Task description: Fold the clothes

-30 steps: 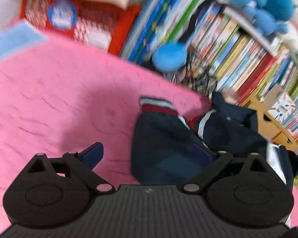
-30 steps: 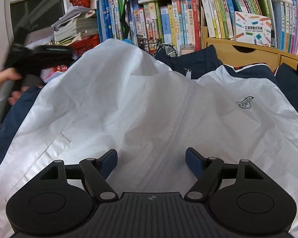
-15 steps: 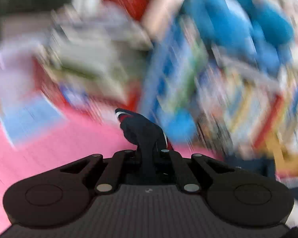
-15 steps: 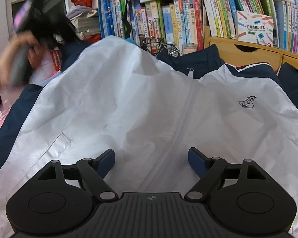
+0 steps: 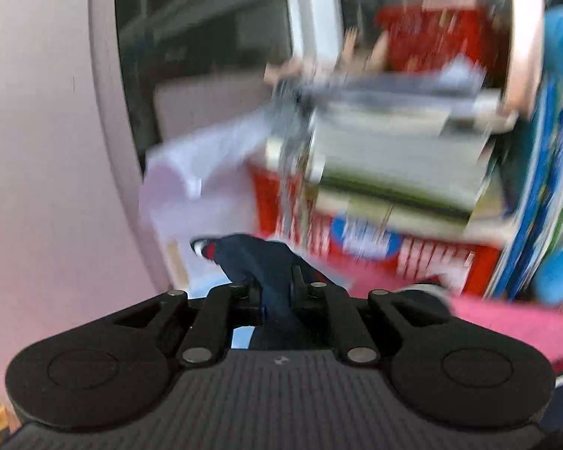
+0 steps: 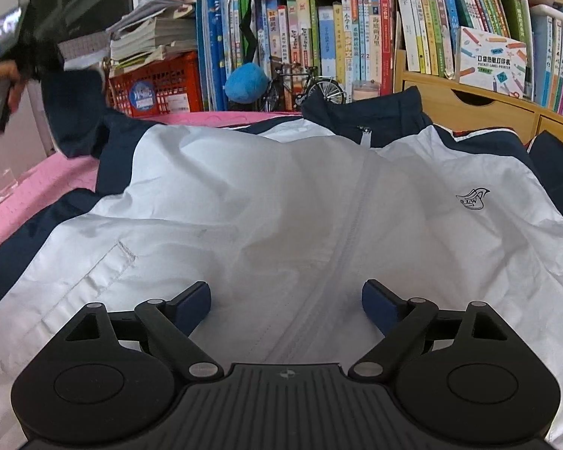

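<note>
Sleeve [image 5: 259, 262] (navy) is clamped in L gripper [image 5: 277, 292], left of jacket [image 6: 281, 206]. R gripper [image 6: 285, 300], empty, is being opened over jacket front.

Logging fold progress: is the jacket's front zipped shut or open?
Zipped shut: the white front of the jacket lies as one closed panel, and the zipper pull sits at the navy collar.

A white and navy zip-up jacket [image 6: 281, 202] is spread front-up on a pink bed cover [image 6: 26, 202]. Its zip is closed, the navy collar [image 6: 360, 112] stands at the far end, and a small dark logo [image 6: 471, 199] is printed on the chest. One navy sleeve [image 6: 75, 112] is lifted off the cover, and its red-and-white striped cuff [image 5: 206, 249] is seen past the point where it is pinched.
</note>
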`<state>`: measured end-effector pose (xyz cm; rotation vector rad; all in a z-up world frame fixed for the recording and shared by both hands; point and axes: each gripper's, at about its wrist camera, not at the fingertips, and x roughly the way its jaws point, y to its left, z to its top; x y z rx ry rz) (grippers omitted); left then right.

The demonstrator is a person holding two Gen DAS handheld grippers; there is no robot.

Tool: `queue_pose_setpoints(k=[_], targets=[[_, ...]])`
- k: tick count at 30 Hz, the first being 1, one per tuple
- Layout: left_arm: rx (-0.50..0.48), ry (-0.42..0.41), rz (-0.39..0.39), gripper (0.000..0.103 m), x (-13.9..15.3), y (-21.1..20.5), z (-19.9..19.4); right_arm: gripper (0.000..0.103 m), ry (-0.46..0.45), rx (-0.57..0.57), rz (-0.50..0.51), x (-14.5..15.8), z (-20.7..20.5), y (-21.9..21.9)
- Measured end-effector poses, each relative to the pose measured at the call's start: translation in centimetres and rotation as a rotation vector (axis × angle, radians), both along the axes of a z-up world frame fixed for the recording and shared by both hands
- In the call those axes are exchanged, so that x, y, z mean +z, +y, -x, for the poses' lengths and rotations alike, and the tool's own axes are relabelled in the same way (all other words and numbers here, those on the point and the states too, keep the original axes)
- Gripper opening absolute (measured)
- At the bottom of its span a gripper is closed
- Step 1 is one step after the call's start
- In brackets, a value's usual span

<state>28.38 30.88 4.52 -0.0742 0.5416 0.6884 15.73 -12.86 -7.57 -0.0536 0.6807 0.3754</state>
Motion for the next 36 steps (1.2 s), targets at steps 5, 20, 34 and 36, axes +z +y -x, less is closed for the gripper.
queue_pose_setpoints(k=[5,20,34,36], targets=[[0.037,0.102,0.055,0.009,-5.7,1.5,-0.2,0.092,0.001,-0.006,0.013,0.0,-0.1,0.2],[0.047,0.061,0.213,0.031,-10.1,5.5,1.0,0.102,0.010,-0.026,0.034,0.0,-0.3,0.2],[0.092,0.105,-0.294,0.015,-4.8,4.9,-1.8,0.103,0.009,-0.032,0.044,0.0,-0.4,0.2],[0.100,0.247,-0.289,0.018,-8.0,5.2,-2.6,0.103,0.009,-0.032,0.044,0.0,-0.4,0.2]])
